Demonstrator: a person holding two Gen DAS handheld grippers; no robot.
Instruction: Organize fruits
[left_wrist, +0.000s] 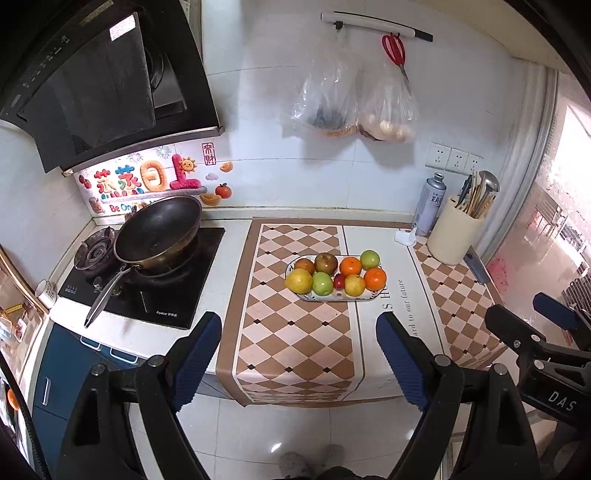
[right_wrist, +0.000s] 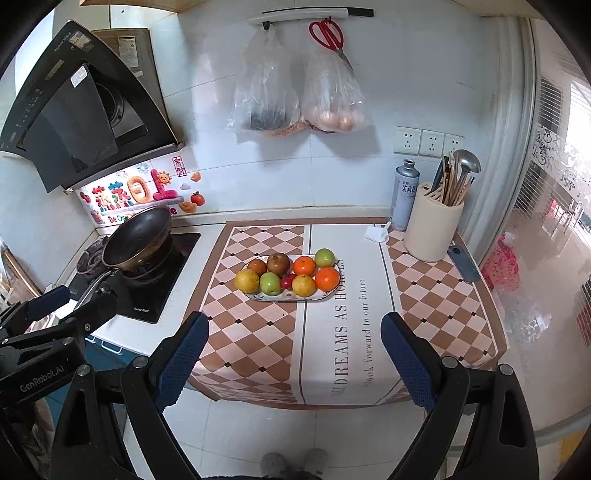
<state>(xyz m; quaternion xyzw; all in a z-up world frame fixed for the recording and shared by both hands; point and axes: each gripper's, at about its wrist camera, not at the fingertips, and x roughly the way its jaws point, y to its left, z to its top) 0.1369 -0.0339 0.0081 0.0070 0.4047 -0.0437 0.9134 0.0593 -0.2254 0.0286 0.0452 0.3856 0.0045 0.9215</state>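
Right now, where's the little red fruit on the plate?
The small red fruit sits in the plate's front row, wedged between the green apple on its left and a yellow fruit on its right.

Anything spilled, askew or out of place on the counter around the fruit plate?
Nothing stands out. All the fruit sits on the plate, none loose on the checkered mat. Both the left gripper and right gripper are open and empty.

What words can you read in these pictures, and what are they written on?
"DREAMS AS HORSES" (partly covered) and "look forward to our future": mat.
"GenRobot.AI": left gripper.
"DAS": right gripper.
"Be On", then cut off, with big Chinese characters: wall sticker.
Small red seal by the sticker: Chinese, too small to be sure.
Labels on the can, hood and stove: too small or blurred.
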